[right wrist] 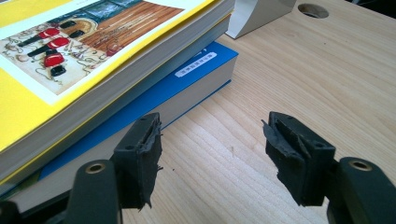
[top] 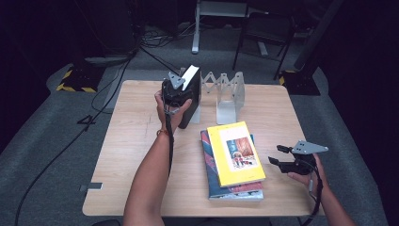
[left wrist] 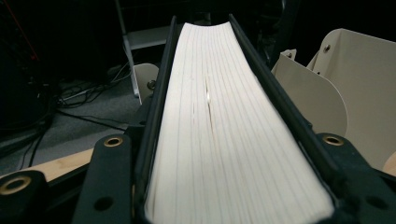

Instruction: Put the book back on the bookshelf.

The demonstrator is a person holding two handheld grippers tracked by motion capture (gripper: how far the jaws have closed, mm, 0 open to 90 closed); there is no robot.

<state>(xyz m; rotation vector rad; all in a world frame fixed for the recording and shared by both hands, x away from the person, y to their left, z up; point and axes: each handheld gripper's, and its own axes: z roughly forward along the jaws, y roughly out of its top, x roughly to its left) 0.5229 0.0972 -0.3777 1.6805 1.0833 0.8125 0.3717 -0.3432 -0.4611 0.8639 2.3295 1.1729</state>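
The black-covered book [top: 190,96] stands upright at the far middle of the wooden table [top: 141,141], its white page edges facing up, just left of the metal folding book rack [top: 226,94]. The left gripper [top: 176,92] has it between its jaws: in the left gripper view the page block [left wrist: 224,140] runs up between the two black jaws, whose pads lie along both covers, seemingly pressing on them, though the contact itself is cut off at the lower edge. The rack's pale dividers [left wrist: 336,93] rise on the right of that view; its slots look bare, though the book hides its left end.

Nearer, right of centre, a yellow book [top: 235,151] lies flat on top of a blue-edged book [right wrist: 187,88] in a small stack. The right gripper [top: 282,157] hovers low just right of the stack, jaws apart with bare tabletop between them and nothing held.

Beyond the table lie grey carpet, trailing cables [top: 94,108] and a dark chair [top: 263,33]; the rest of the room is too dim to make out.
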